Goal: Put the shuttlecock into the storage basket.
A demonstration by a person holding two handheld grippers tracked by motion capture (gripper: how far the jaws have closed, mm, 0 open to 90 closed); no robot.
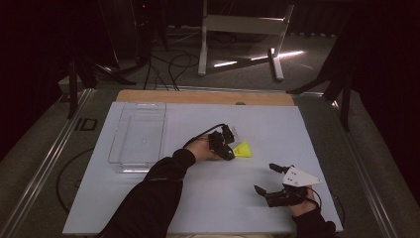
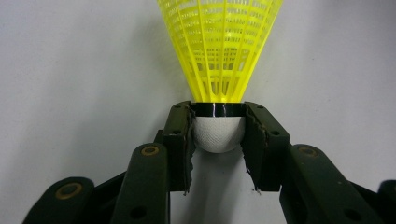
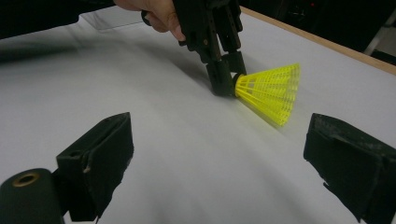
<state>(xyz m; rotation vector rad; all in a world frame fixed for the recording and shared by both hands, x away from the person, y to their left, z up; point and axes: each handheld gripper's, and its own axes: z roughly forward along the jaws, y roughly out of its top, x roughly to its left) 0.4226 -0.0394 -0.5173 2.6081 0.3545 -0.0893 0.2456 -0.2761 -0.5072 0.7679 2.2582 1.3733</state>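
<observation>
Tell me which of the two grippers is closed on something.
The left gripper: its jaws clamp the white cork of the yellow shuttlecock. The right gripper is open, holding nothing.

yellow mesh shuttlecock (image 2: 219, 44) skirt, white cork, black band, white table (image 1: 208, 198)

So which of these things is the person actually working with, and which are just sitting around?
In use:
- shuttlecock, its white cork pinched by the left gripper
- clear tray, perhaps where it is headed

Idle:
- right gripper, open, near the table's front
- metal stand and cables on the floor
</observation>
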